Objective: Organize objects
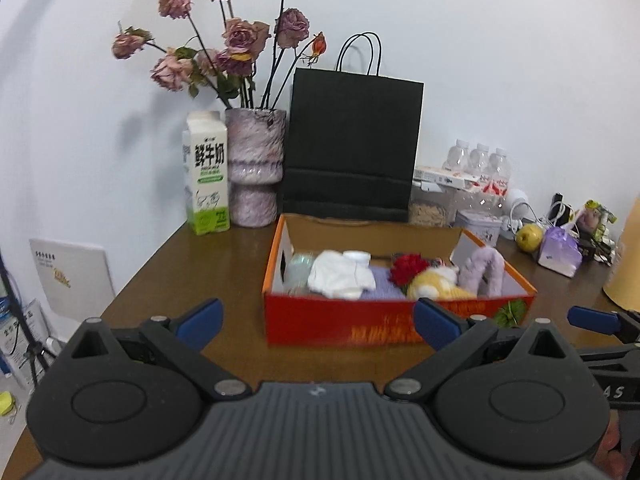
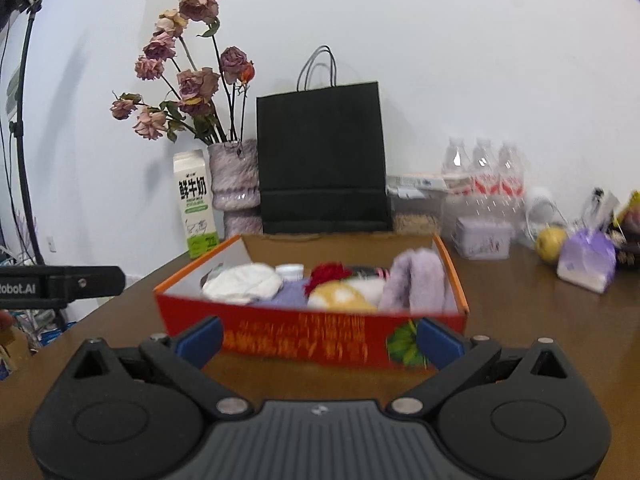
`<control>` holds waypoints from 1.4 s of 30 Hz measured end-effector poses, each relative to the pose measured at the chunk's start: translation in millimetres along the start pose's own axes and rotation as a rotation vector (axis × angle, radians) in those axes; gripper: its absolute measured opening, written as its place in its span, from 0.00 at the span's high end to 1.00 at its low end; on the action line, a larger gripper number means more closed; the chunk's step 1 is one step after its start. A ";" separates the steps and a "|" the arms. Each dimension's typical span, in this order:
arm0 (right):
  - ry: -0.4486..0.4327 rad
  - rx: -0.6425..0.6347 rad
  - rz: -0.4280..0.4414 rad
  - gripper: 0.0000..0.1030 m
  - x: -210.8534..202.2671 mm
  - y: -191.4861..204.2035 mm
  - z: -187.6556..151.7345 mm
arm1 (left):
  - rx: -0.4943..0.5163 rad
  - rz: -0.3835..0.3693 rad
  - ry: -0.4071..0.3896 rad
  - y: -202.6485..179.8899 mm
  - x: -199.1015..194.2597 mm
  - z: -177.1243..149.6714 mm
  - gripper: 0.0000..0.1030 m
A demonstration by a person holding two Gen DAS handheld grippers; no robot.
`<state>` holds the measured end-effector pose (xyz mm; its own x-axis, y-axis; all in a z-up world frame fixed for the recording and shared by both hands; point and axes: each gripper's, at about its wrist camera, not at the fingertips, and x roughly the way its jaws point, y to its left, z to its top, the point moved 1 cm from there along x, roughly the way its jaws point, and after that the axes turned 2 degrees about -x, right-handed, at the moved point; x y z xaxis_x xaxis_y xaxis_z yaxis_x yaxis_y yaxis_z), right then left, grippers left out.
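A lived-in home corner, half turned into a recording spot. A brown wooden counter stands against a plain white wall, crowded with household odds: a vase of dried roses, a milk carton, a black paper bag, 3 water bottles, a yellow apple, a tissue pack and tangled chargers. A red box holds soft clothes and plush toys. At the left edge a light stand rises.

A plain white wall backed a glossy dark-brown wooden table. A black metal stand stood at the left, beside the table.
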<state>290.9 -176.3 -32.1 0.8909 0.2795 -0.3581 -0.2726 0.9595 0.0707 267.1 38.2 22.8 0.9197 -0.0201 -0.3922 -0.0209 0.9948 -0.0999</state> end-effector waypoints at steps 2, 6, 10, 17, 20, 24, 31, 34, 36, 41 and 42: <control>0.021 0.007 -0.013 0.00 -15.0 0.0 -8.1 | 0.001 -0.002 0.010 0.5 -14.0 -7.8 0.00; 0.036 0.028 -0.011 0.00 -44.1 -1.8 -19.5 | 0.020 -0.013 0.026 -3.1 -38.6 -22.6 0.00; 0.035 0.024 0.000 0.00 -70.4 3.3 -26.4 | 0.055 -0.020 0.041 -12.9 -59.9 -37.8 0.00; 0.001 0.019 0.014 0.00 -104.7 6.5 -30.9 | 0.068 -0.027 0.023 -22.0 -91.9 -48.2 0.00; -0.011 0.019 0.017 0.00 -115.2 6.9 -31.8 | 0.067 -0.027 0.016 -23.9 -101.9 -51.1 0.00; -0.020 0.014 0.021 0.00 -126.2 8.1 -32.1 | 0.066 -0.026 0.010 -25.9 -111.8 -53.8 0.00; -0.028 0.006 0.024 0.00 -137.4 9.9 -34.0 | 0.062 -0.029 0.006 -27.8 -122.6 -57.8 0.00; -0.030 0.005 0.024 0.00 -140.6 10.3 -34.6 | 0.063 -0.032 0.010 -27.4 -124.1 -58.6 0.00; -0.031 0.005 0.023 0.00 -142.0 10.6 -34.4 | 0.062 -0.031 0.009 -27.6 -125.1 -58.5 0.00; -0.035 0.003 0.025 0.00 -144.8 10.8 -34.5 | 0.061 -0.032 0.011 -27.4 -125.8 -59.0 0.00; -0.035 0.002 0.025 0.00 -145.0 10.6 -34.6 | 0.061 -0.032 0.011 -27.4 -126.4 -59.1 0.00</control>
<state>146.3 -207.9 -11.6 0.8960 0.3048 -0.3231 -0.2945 0.9522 0.0816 128.2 7.5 21.2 0.9153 -0.0527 -0.3994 0.0325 0.9978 -0.0571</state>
